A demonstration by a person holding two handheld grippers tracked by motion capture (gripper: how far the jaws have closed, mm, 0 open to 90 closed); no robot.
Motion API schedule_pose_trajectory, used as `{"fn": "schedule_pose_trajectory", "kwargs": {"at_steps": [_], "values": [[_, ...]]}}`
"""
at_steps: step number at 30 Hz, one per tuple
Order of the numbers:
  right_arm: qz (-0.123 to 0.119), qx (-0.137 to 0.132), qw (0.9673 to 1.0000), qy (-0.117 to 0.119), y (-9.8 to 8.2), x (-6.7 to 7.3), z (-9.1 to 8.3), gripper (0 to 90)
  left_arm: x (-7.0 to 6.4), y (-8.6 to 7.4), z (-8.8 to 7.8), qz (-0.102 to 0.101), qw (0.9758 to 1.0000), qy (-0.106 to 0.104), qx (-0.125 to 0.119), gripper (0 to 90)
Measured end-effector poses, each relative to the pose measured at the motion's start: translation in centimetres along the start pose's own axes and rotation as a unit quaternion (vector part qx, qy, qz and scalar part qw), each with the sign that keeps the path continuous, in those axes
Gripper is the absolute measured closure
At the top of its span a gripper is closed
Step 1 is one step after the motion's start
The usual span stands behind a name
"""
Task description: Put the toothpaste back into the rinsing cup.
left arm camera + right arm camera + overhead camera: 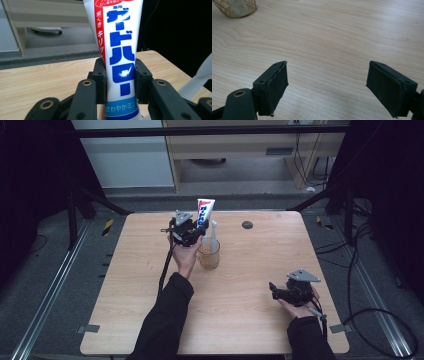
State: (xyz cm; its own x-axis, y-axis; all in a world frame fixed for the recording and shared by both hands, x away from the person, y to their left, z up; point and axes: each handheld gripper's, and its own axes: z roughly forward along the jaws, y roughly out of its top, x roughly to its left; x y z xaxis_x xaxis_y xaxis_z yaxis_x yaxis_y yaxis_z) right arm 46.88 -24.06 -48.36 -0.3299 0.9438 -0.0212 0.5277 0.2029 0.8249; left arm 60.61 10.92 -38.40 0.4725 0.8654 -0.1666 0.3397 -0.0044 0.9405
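A white toothpaste tube (204, 212) with red and blue print stands upright in my left gripper (194, 231), just left of an amber glass cup (209, 256). In the left gripper view the pads press on both sides of the toothpaste tube (119, 62), so my left gripper (120, 82) is shut on it. A white toothbrush (213, 236) stands in the cup. My right gripper (275, 292) rests low over the table at the front right; in the right gripper view it (328, 87) stands wide open with bare wood between the pads.
The wooden table (250, 270) has a small dark round disc (247, 225) near its far edge. The cup's base (235, 8) shows at the top left of the right gripper view. Cables and metal frame legs lie on the floor around the table.
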Motion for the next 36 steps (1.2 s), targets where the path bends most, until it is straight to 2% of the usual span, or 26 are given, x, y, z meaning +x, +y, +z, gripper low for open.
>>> {"fn": "schedule_pose_trajectory", "kwargs": {"at_steps": [16, 36], "values": [[0.002, 0.000, 1.0000, 0.003, 0.0, 0.1, 0.0, 17.4, -0.3, -1.2, 1.5, 0.006, 0.9999, -0.005, 0.013, 67.9], [-0.005, 0.001, 1.0000, 0.002, -0.1, 0.1, 0.1, 17.5, -0.2, -2.7, 1.6, 0.011, 0.9997, -0.012, 0.017, 67.5]]}}
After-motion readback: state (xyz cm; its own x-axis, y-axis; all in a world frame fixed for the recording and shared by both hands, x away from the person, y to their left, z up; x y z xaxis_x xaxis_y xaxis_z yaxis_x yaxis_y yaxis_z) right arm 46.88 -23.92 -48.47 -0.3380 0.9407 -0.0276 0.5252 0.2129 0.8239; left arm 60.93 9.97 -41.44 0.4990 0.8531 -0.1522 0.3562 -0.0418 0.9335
